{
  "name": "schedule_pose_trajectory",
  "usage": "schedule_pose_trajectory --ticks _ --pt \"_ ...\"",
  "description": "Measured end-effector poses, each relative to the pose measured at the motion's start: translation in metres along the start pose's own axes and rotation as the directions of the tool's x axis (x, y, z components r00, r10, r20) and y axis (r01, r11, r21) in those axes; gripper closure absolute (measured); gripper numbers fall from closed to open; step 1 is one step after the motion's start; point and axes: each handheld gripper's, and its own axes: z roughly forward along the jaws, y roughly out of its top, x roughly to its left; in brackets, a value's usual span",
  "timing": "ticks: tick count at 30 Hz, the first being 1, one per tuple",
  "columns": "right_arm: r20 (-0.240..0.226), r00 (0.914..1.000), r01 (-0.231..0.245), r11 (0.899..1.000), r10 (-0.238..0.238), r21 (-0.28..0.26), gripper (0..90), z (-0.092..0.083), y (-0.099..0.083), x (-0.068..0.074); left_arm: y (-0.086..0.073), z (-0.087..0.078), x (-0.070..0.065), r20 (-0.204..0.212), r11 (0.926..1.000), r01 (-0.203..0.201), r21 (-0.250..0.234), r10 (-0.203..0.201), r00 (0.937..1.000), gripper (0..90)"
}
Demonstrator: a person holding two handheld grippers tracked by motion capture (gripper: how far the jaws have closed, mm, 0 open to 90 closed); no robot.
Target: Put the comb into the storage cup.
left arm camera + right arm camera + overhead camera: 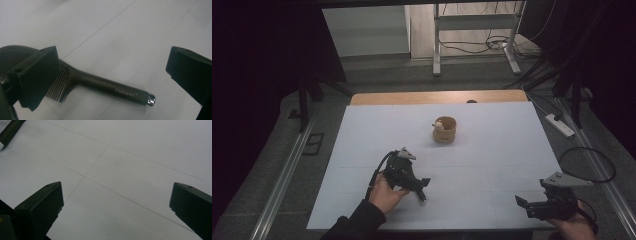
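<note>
Black plastic comb (82,82) is lying flat on the white table sheet (492,150), under the left gripper (110,72), whose jaws are standing wide apart. It is looking light, stiff and slippery; the round handle is offering the best grip. Right gripper (523,204) is waiting with jaws spread, beside a dark room.

I see a round wooden cup (445,130) mid-table (492,150), small pale figure (438,125) at its left rim. Power strip (559,125) on floor right of cup, metal frame legs (437,45) behind it.
</note>
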Motion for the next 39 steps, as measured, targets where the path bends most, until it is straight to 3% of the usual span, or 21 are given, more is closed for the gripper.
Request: schedule_pose_trajectory --ticks 8,11,12,13,14,15,16,17,18,20,21,22,23,29,33,39 --pt "-0.001 1.0000 -0.001 1.000 0.001 0.000 0.0 0.000 0.000 0.000 0.008 0.009 -0.001 -0.001 0.9999 -0.001 0.011 0.001 1.0000 0.9" --pt "-0.001 1.0000 -0.001 1.000 0.001 -0.001 0.0 0.000 0.000 0.000 0.007 0.009 -0.001 -0.006 0.9998 -0.013 0.016 0.013 0.9999 7.4" --pt "-0.002 1.0000 0.000 1.000 0.000 -0.001 0.0 0.000 0.000 0.000 0.007 0.008 -0.001 -0.015 0.9998 -0.010 0.019 0.010 0.9998 23.7" --pt "-0.002 1.0000 0.000 1.000 0.000 -0.001 0.0 0.000 0.000 0.000 0.007 0.008 -0.001 -0.021 0.9997 -0.005 0.022 0.005 0.9998 23.7" --pt "-0.003 1.0000 0.000 1.000 0.000 0.000 0.0 0.000 0.000 0.000 0.007 0.008 -0.001 -0.022 0.9997 -0.003 0.025 0.003 0.9998 36.1" --pt "-0.003 1.0000 0.000 1.000 0.000 0.000 0.0 0.000 0.000 0.000 0.006 0.008 0.000 -0.012 0.9997 -0.001 0.026 0.001 0.9999 36.1" --pt "-0.002 1.0000 0.000 1.000 0.000 -0.001 0.0 0.000 0.000 0.000 0.006 0.008 0.000 0.000 0.9997 0.005 0.025 -0.005 1.0000 48.4" --pt "-0.002 1.0000 0.000 1.000 0.000 -0.001 0.0 0.000 0.000 0.000 0.006 0.007 0.000 0.005 0.9996 0.007 0.026 -0.007 1.0000 48.4" --pt "-0.002 1.0000 0.002 1.000 -0.002 -0.002 0.0 0.000 0.000 0.000 0.007 0.006 0.000 0.007 0.9995 0.007 0.030 -0.007 1.0000 60.8" --pt "-0.003 1.0000 0.002 1.000 -0.002 0.000 0.0 0.000 0.000 0.000 0.007 0.005 -0.001 0.018 0.9996 0.008 0.029 -0.008 0.9998 71.0" --pt "-0.003 1.0000 0.002 1.000 -0.002 0.000 0.0 0.000 0.000 0.000 0.007 0.004 -0.001 0.030 0.9996 0.004 0.027 -0.005 0.9995 71.0" --pt "-0.003 1.0000 0.003 1.000 -0.003 0.000 0.0 0.000 0.000 0.000 0.007 0.004 -0.002 0.039 0.9996 0.001 0.028 -0.002 0.9992 83.9" --pt "-0.003 1.0000 0.003 1.000 -0.003 0.000 0.0 0.000 0.000 0.000 0.007 0.003 -0.003 0.040 0.9996 0.002 0.028 -0.004 0.9992 87.5" --pt "-0.002 1.0000 0.005 1.000 -0.005 0.001 0.0 0.000 0.000 0.000 0.004 0.006 -0.005 0.031 0.9985 -0.018 0.052 0.016 0.9994 88.8" --pt "-0.003 1.0000 0.008 1.000 -0.008 0.003 0.0 0.001 0.000 0.001 -0.001 0.010 -0.004 0.038 0.9989 -0.001 0.047 -0.001 0.9993 88.8" --pt "-0.004 0.9999 0.017 1.000 -0.017 0.002 0.0 0.000 0.000 0.001 -0.008 0.019 -0.010 0.042 0.9964 0.003 0.085 -0.007 0.9991 88.8"
